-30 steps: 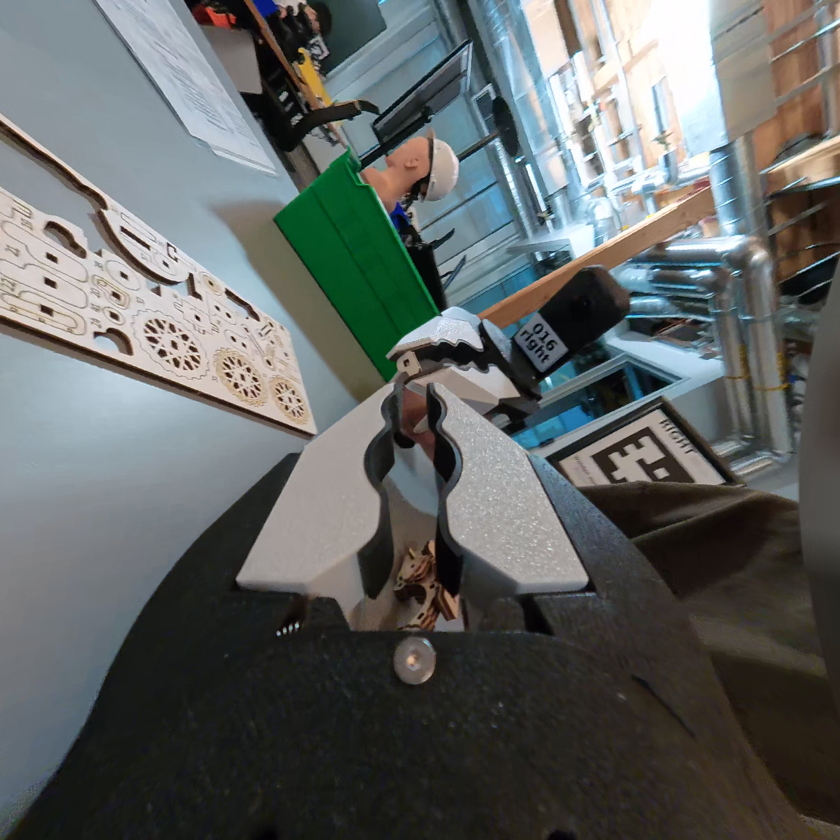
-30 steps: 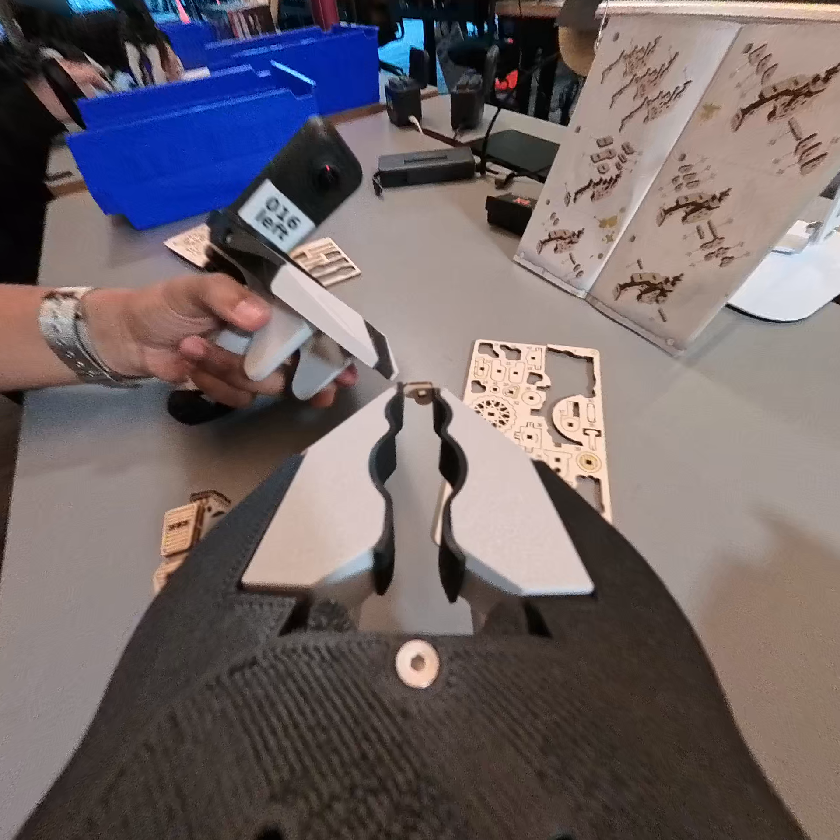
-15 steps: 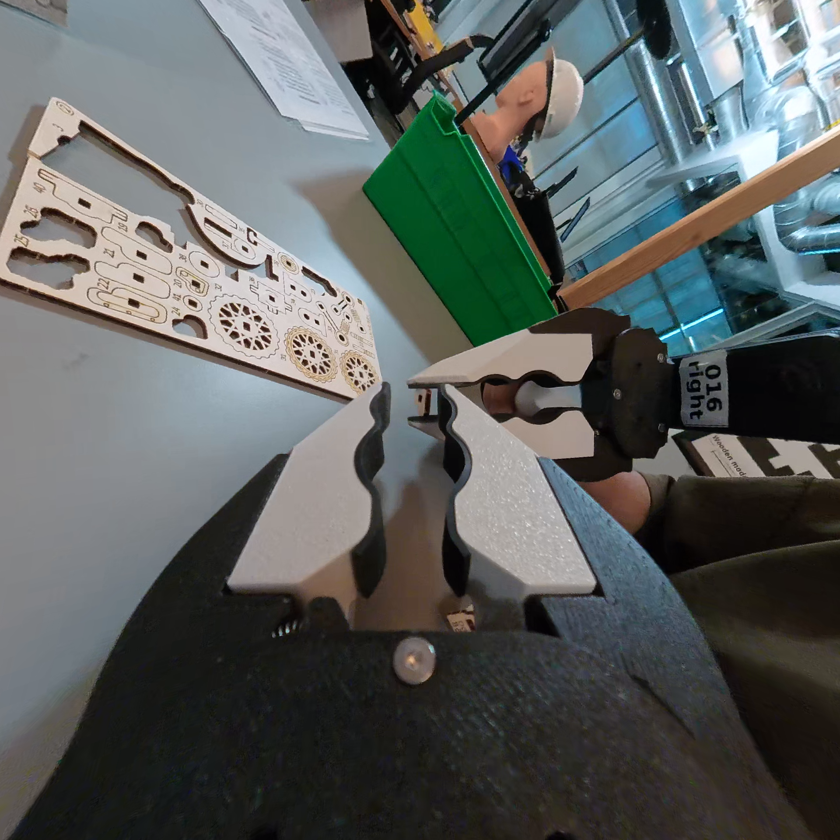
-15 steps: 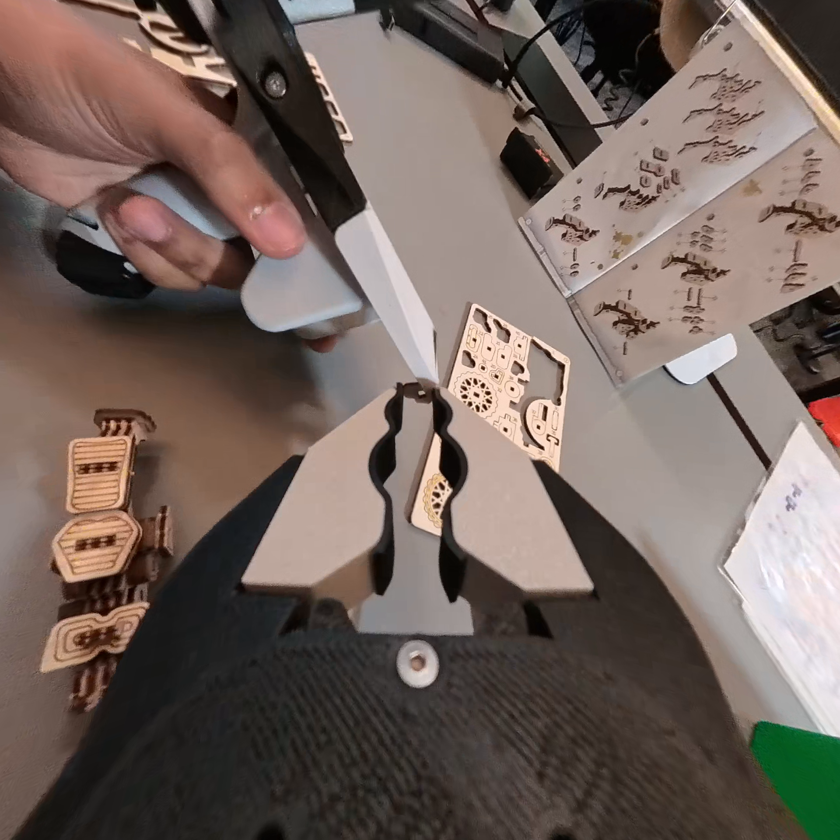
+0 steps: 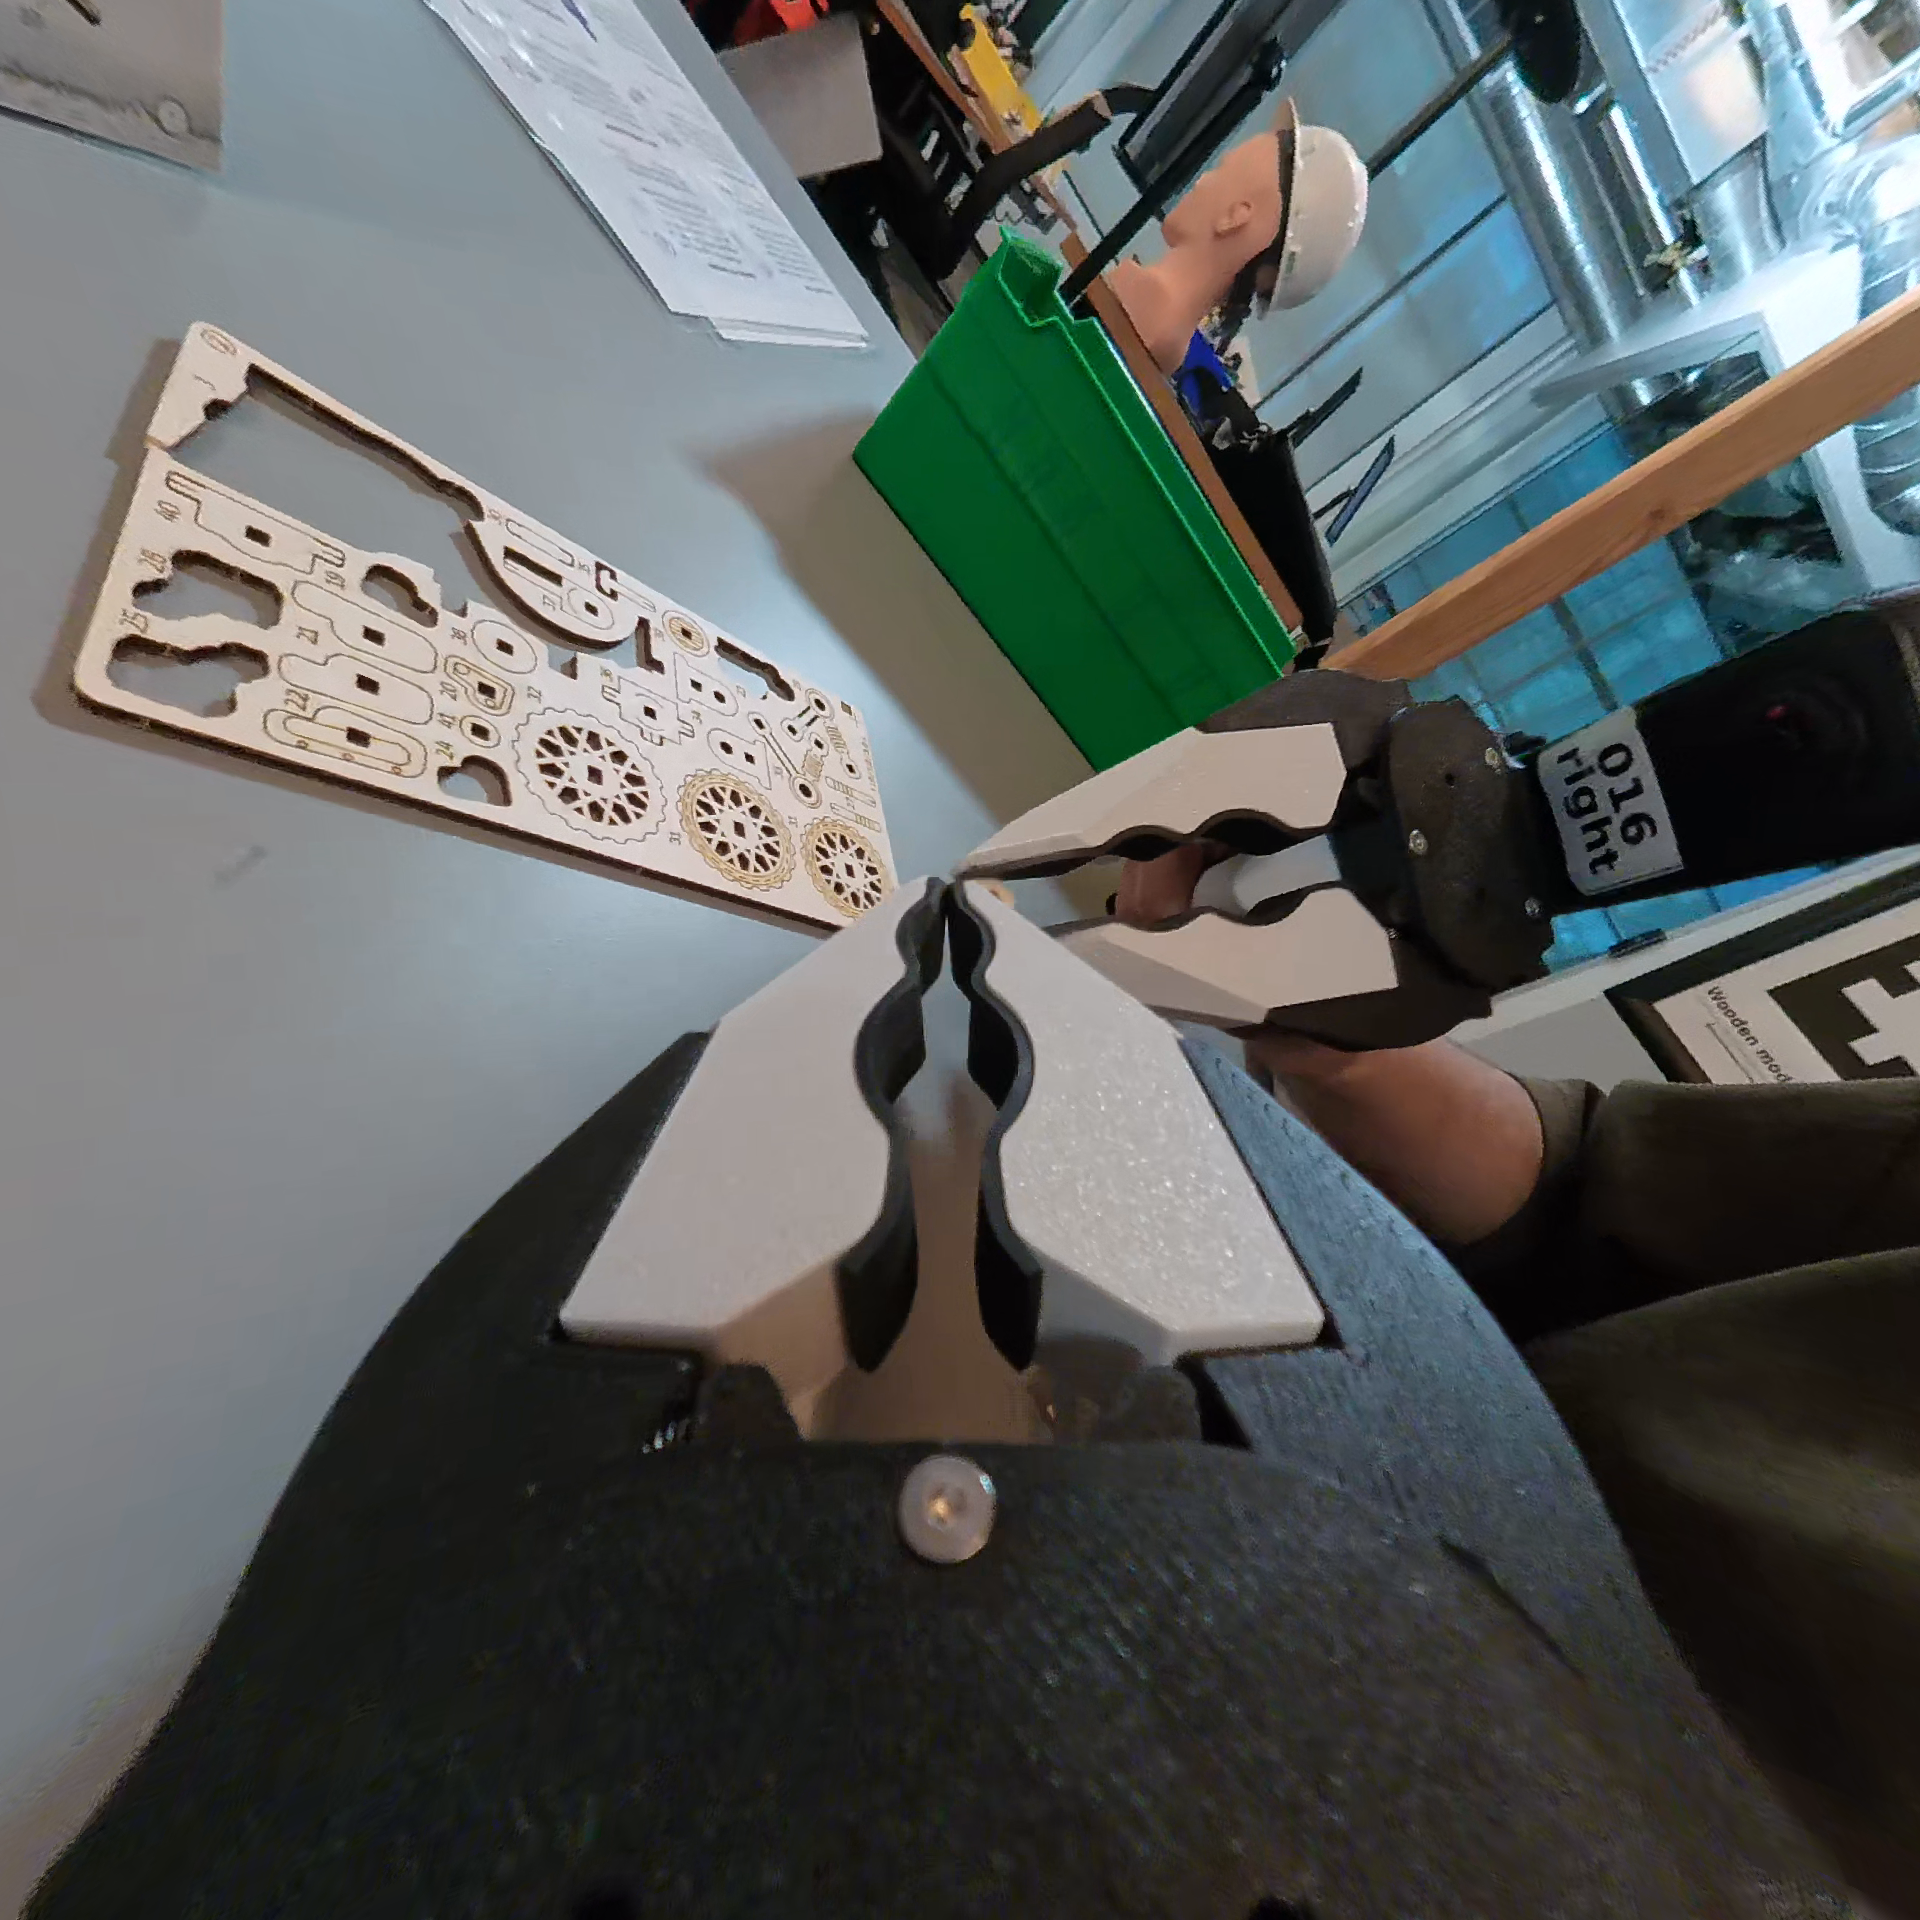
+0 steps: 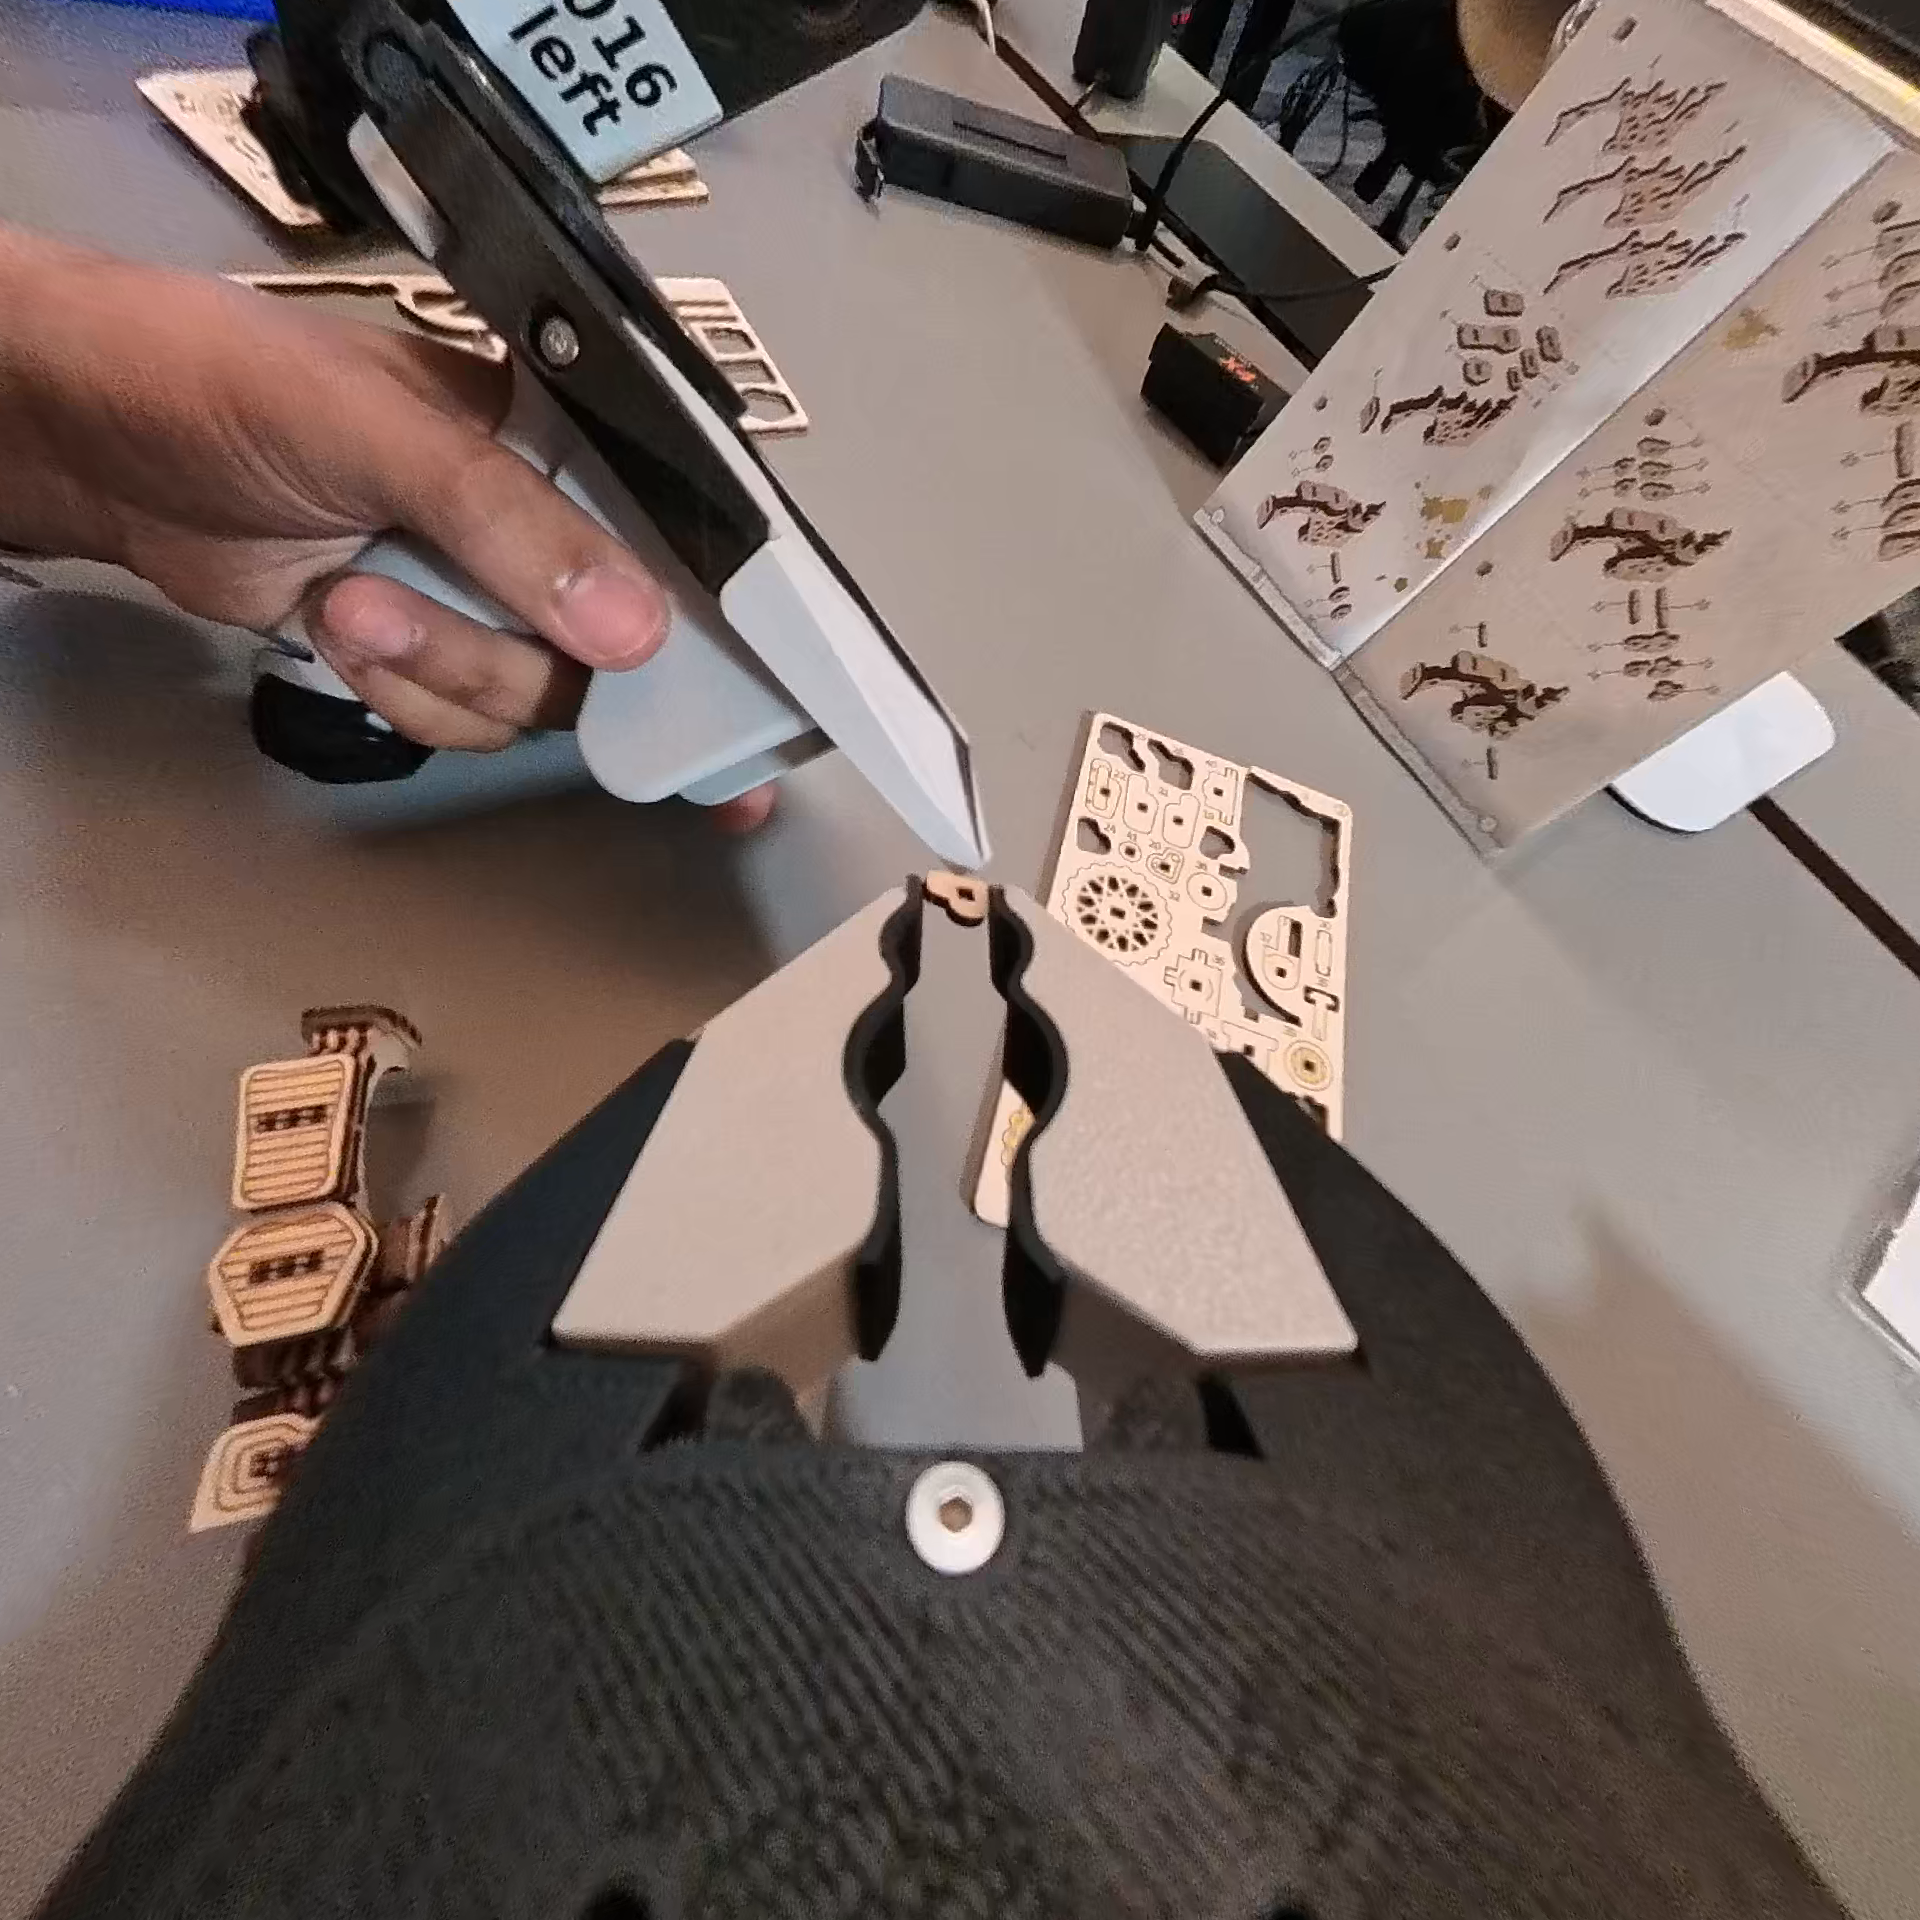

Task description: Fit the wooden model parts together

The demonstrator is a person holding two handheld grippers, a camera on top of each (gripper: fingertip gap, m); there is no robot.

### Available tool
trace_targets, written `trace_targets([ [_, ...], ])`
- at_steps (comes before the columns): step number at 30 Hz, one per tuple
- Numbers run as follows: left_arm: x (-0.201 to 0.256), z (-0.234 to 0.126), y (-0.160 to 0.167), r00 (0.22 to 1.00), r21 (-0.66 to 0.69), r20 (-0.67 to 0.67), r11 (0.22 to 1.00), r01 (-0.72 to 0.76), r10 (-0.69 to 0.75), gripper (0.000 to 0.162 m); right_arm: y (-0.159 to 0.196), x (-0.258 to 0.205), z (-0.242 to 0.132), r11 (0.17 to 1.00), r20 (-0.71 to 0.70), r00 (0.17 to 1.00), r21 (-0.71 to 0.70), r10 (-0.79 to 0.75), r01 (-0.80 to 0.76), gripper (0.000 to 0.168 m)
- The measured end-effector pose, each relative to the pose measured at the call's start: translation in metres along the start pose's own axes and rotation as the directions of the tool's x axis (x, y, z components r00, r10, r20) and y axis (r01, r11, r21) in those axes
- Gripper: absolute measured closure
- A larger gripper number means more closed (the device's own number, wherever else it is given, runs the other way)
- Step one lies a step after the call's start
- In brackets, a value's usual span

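My right gripper [image 6: 958, 896] is shut on a small wooden piece [image 6: 956, 896], pinched at its fingertips above the grey table. My left gripper [image 5: 940, 891] is shut, and its tips meet the top edge of that piece. In the right wrist view the left gripper [image 6: 971, 847] comes in from the upper left, held by a hand. In the left wrist view the right gripper [image 5: 1013, 896] comes in from the right. I cannot tell whether the left tips pinch the piece. A laser-cut wooden parts sheet [image 5: 416, 675] lies flat on the table; it also shows in the right wrist view [image 6: 1226, 935].
A partly built wooden model [image 6: 296, 1195] lies at the left. An illustrated instruction board [image 6: 1610, 468] stands at the back right. Another cut wooden sheet [image 6: 727, 353] and black boxes [image 6: 997, 156] lie farther back. A green bin [image 5: 1060, 540] and papers [image 5: 665, 156] sit at the table's edge. Only a small space, under 4 cm, lies between the two pairs of fingers.
My left gripper's jaws have closed from a small gap. Both grippers have come closer together, tip to tip, over the parts sheet.
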State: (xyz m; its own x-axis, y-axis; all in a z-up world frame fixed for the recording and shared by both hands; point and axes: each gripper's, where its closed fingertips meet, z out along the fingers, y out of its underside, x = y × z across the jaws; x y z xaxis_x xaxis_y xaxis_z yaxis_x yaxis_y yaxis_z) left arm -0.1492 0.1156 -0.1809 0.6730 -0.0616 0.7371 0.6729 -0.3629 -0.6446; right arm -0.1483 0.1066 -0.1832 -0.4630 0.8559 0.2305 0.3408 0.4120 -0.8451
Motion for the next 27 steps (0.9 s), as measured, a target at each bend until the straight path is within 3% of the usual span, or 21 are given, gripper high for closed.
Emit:
trace_targets([
  [7, 0.004, 0.0, 0.005, 0.991, -0.026, -0.089, 0.995, 0.095, -0.097, 0.16, 0.0, 0.006, -0.003, 0.999, -0.001, 1.0, 0.02, 0.031, -0.031, 0.158],
  [11, 0.013, -0.002, 0.0, 0.959, -0.013, -0.196, 0.979, 0.205, -0.203, 0.149, -0.003, 0.004, -0.004, 0.999, 0.003, 1.0, 0.044, -0.005, 0.005, 0.157],
  [14, 0.014, -0.001, 0.002, 0.956, -0.029, -0.202, 0.978, 0.209, -0.21, 0.147, -0.005, 0.001, -0.004, 0.997, 0.003, 0.998, 0.054, -0.062, 0.062, 0.157],
  [22, 0.016, 0.0, 0.002, 0.957, -0.032, -0.204, 0.979, 0.202, -0.204, 0.161, -0.007, -0.001, -0.004, 0.993, -0.016, 0.994, 0.052, -0.109, 0.11, 0.157],
  [27, 0.011, -0.005, -0.007, 0.964, 0.015, -0.188, 0.981, 0.195, -0.189, 0.161, 0.002, 0.001, -0.001, 0.997, 0.01, 0.997, 0.029, -0.077, 0.077, 0.146],
])
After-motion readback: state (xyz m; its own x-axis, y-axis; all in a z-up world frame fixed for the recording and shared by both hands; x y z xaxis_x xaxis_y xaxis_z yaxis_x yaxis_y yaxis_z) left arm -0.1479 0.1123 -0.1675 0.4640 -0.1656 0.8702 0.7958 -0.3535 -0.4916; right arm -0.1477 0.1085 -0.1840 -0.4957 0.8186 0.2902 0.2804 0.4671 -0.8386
